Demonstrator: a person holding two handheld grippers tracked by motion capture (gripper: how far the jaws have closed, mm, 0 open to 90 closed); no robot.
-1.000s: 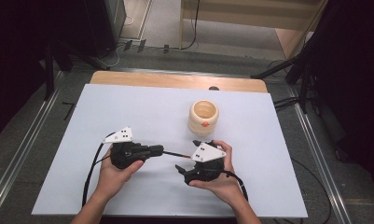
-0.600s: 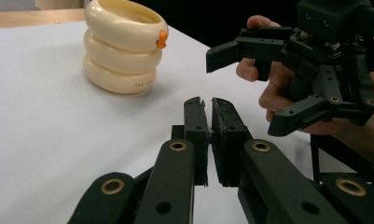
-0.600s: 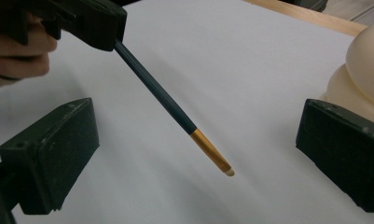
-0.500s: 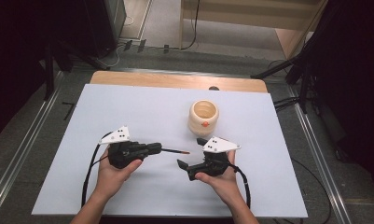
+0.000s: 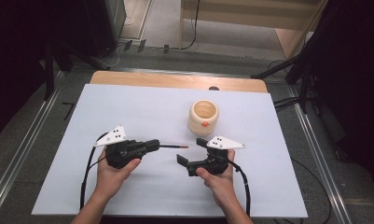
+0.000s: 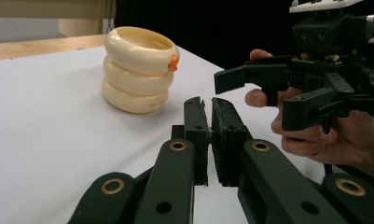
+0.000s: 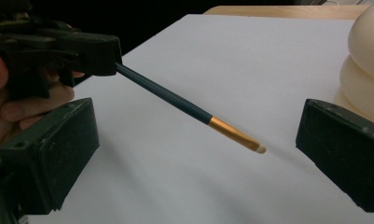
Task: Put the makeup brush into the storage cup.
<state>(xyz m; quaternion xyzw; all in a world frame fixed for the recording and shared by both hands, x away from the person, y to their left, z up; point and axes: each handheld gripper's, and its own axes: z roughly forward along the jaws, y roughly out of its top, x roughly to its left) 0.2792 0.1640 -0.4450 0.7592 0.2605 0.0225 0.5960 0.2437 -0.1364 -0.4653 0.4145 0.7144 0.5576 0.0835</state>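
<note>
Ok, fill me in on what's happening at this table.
A person works two handheld grippers over a white table. The left gripper is shut on the handle of a small brush, held level with its tip pointing at the right gripper. That one's jaws have just been opening and stand wide, the brush tip between them untouched. A cream ringed pot stands behind.

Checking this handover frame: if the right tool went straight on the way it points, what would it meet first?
Most likely the brush. Its pale tip hangs between the right tool's open jaws, and the left tool grips the handle. Beyond that comes the left tool itself. The cream holder sits off to the side; depth is hard to judge.
</note>
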